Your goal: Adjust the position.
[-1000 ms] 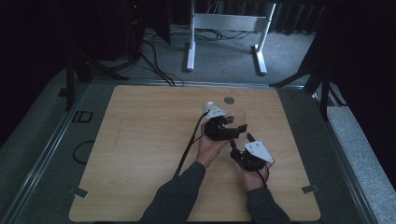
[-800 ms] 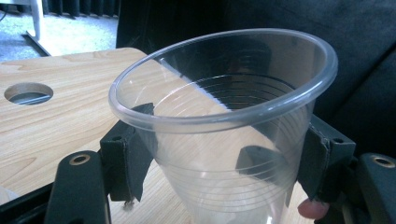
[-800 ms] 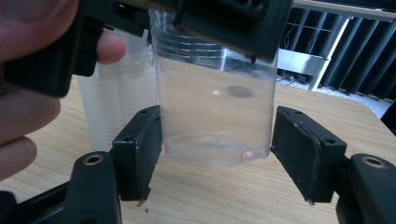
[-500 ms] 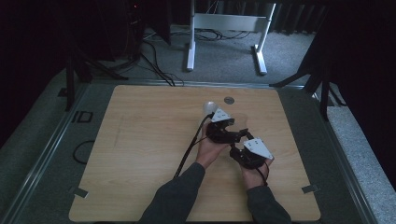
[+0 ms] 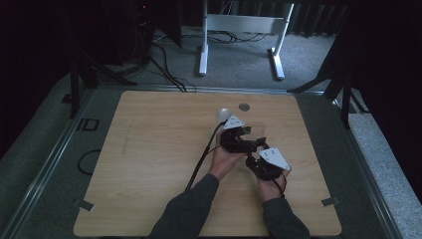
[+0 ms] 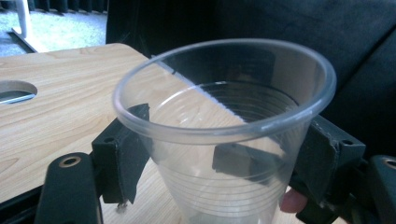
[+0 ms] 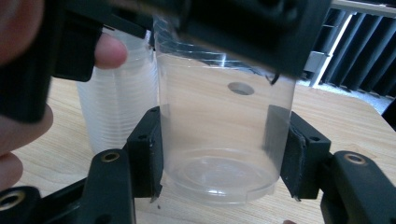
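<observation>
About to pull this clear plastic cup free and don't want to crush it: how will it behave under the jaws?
The clear cup looks thin-walled, so it will probably flex or dent under a hard squeeze. It is empty, so likely very light and apt to tip. The right gripper pads sit on its smooth sides; it may slip.

1 clear cup (image 7: 219, 140), 1 cup stack (image 7: 119, 109), seemingly.

The room is dim, its far walls and both sides sunk in near-black, while soft even light falls on the wooden table (image 5: 149, 164) and throws only faint shadows under the hands. From the high view everything looks slightly soft and grainy. Close up, the clear cup (image 6: 224, 140) catches pale glare along its rim, daylight brightens the far floor, and the nearest black parts blur out of focus.
</observation>
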